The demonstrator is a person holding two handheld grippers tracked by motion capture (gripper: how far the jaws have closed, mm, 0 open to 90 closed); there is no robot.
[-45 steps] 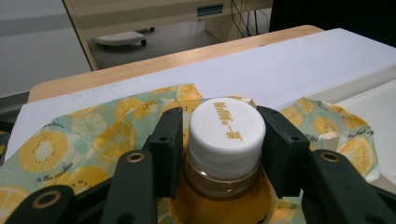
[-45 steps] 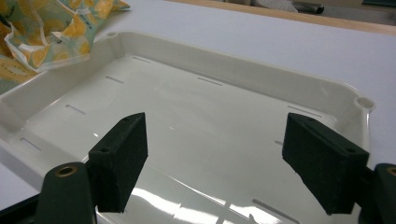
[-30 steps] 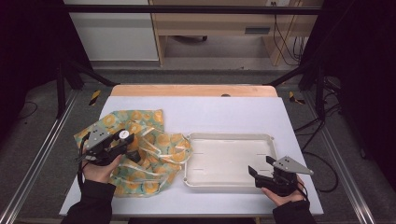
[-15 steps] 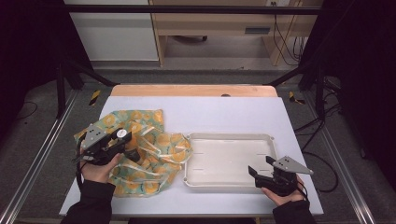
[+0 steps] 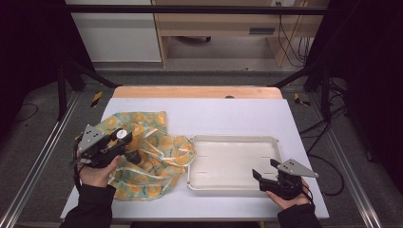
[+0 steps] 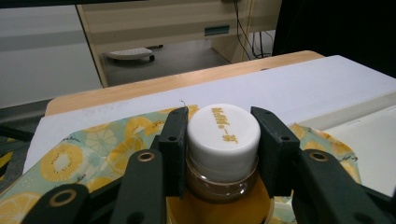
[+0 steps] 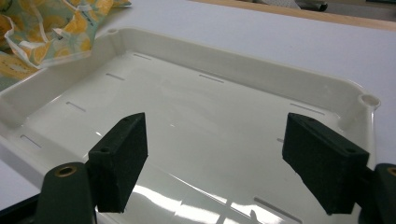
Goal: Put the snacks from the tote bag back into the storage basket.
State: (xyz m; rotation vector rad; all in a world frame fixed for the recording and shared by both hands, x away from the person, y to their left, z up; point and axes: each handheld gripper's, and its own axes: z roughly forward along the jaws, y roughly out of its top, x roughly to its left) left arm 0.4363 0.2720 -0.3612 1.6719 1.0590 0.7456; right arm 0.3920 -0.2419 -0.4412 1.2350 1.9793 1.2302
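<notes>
Left tongs (image 6: 219, 140) clamp a white-capped bottle (image 6: 223, 135) over the patterned cloth (image 5: 152, 156), frame left. Right tongs (image 7: 224, 163) stand apart over the tray (image 5: 233, 142), lower right.

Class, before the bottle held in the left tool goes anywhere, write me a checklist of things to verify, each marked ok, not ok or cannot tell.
1. Left tool grips the bottle: ok, both jaws press on its white cap.
2. Bottle upright: ok in the left gripper view.
3. Cap screwed tight: cannot tell.
4. Tray free to take the bottle: ok, nothing lies in it.
5. Right tool out of the way: not ok, it hangs open over the tray's near edge.
6. Bag clear of the tray: not ok, its edge meets the tray's left rim.
</notes>
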